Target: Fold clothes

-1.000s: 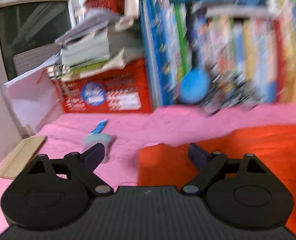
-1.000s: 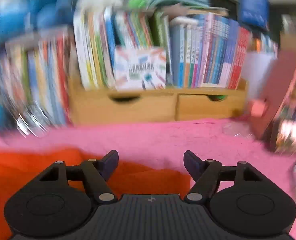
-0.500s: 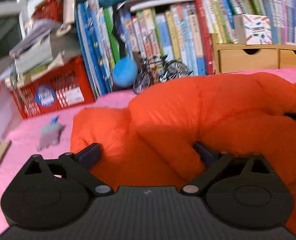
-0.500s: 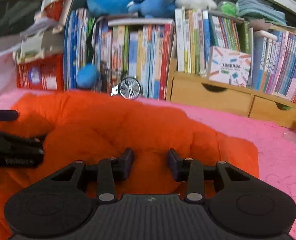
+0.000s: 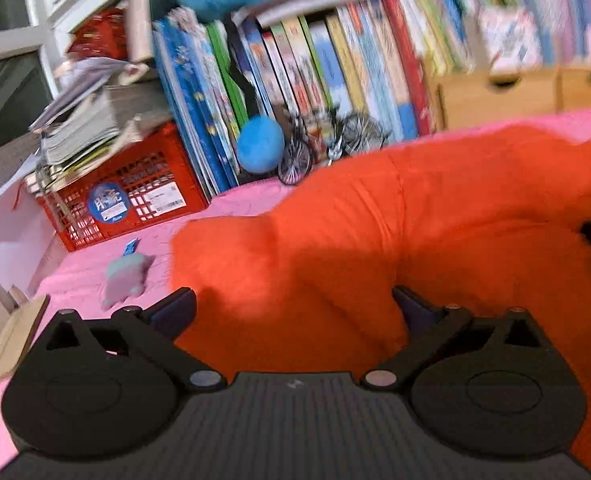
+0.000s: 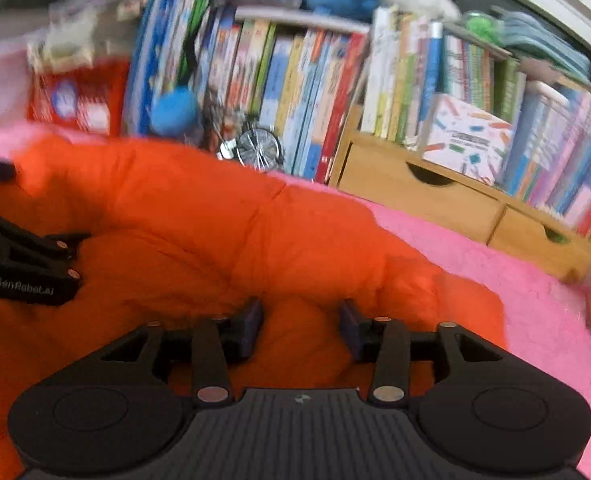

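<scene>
Red crate (image 5: 123, 200), blue ball (image 5: 260, 143), books (image 5: 295, 80) behind bunched orange garment (image 5: 375, 240).

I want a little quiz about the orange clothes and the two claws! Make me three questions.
1. True or false: the orange garment lies on a pink cover.
2. Which claw has its fingers set wider apart? A) the left claw B) the right claw
3. Fill in: the small grey-green toy lies on the pink cover in front of the red ____.

Key
1. True.
2. A. The left claw is spread wide around a bulge of orange cloth; the right claw's fingers are closer together with a fold between them.
3. crate.
</scene>
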